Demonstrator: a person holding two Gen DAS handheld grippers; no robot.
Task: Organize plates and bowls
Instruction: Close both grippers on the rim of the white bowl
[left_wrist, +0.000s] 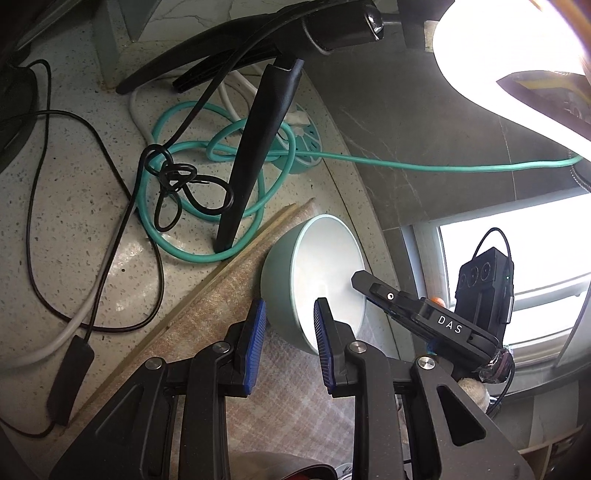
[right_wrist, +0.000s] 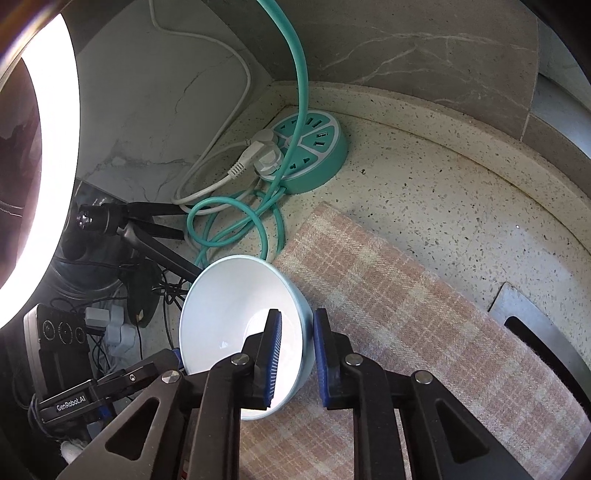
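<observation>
The bowl (right_wrist: 236, 317), tilted on the plaid mat (right_wrist: 406, 314), sits gripped at its rim by both my left gripper (left_wrist: 290, 345) and my right gripper (right_wrist: 297, 354).

A speckled pale stone worktop (right_wrist: 424, 192) runs into a corner, edged at the far side by a raised lip of the same stone. Above it stand grey marble-veined wall tiles (right_wrist: 406, 40), with a whiter veined panel (right_wrist: 147, 110) on the left. A pink checked cloth (right_wrist: 406, 295) lies across the worktop. A bright ring lamp (right_wrist: 55, 147) glares at the left edge. In the left wrist view a window (left_wrist: 517, 266) lets in white daylight at the right.
</observation>
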